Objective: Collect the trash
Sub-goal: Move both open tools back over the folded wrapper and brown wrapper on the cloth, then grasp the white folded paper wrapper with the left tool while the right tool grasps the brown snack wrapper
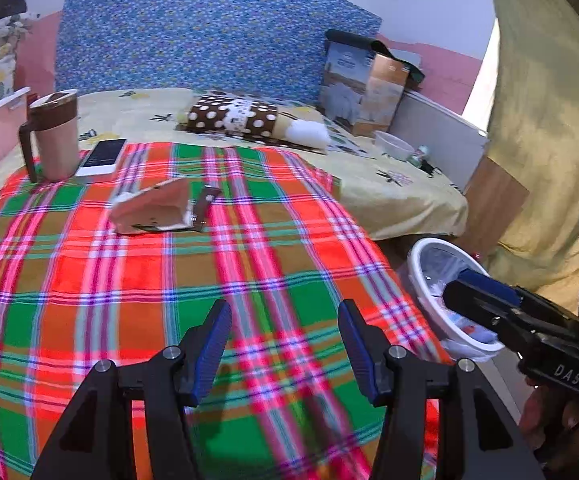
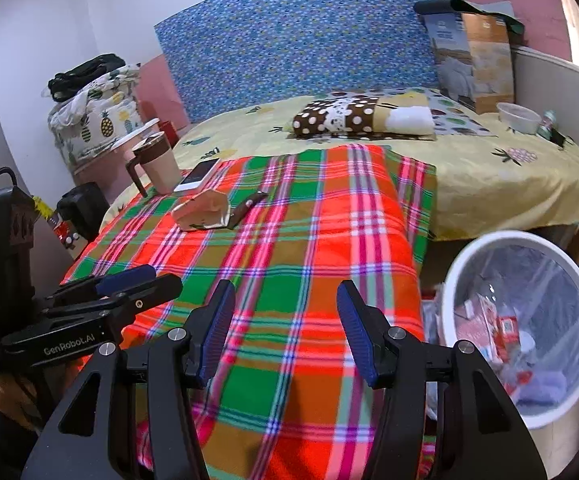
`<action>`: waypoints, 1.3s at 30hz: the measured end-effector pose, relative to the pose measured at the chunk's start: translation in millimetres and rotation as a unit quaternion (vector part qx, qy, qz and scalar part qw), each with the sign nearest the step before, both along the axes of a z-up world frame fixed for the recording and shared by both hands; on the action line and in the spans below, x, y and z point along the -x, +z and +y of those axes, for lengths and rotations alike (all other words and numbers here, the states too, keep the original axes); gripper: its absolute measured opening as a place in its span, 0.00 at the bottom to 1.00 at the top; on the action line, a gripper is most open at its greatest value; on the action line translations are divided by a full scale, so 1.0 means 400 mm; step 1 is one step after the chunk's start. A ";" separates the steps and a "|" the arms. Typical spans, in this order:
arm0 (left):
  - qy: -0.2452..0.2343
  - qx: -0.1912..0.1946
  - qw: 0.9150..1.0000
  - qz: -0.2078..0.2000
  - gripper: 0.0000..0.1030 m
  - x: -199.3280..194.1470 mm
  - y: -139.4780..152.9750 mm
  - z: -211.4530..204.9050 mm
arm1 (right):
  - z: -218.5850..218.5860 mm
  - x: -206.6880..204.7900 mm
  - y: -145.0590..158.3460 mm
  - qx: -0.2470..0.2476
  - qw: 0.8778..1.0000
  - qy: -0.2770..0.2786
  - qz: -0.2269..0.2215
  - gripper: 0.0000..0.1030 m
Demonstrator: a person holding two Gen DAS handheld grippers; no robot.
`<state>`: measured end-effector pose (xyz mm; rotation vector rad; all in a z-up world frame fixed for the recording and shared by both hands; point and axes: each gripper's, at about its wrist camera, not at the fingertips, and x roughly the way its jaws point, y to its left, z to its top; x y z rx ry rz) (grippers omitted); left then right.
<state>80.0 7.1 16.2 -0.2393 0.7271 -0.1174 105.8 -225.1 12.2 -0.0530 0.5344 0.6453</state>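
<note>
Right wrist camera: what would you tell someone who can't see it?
Open right gripper over a plaid blanket on a bed, holding nothing. A crumpled wrapper lies ahead; a white bin with trash stands at right.

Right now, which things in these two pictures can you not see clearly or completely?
- Bin contents, left wrist view: the right claw covers most of them.
- Wrapper print, both views: too small and blurred to read.
- Small bottle by the bowl, right wrist view: too small to identify.
- Floor beside the bed, right wrist view: the left claw and its handle block it.
</note>
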 end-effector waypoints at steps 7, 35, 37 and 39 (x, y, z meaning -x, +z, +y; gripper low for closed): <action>0.029 -0.015 0.999 -0.001 0.54 -0.026 0.007 0.081 | 0.041 -0.020 0.006 0.004 1.000 0.014 0.002 0.53; 0.032 -0.161 0.986 0.006 0.54 -0.305 -0.077 0.255 | 0.142 -0.117 -0.019 0.027 0.999 0.029 0.035 0.53; 0.022 -0.170 0.985 0.005 0.54 -0.318 -0.084 0.251 | 0.142 -0.122 -0.022 0.030 0.998 0.029 0.038 0.53; 0.014 -0.175 0.985 0.008 0.54 -0.334 -0.093 0.249 | 0.146 -0.127 -0.024 0.032 0.998 0.028 0.041 0.53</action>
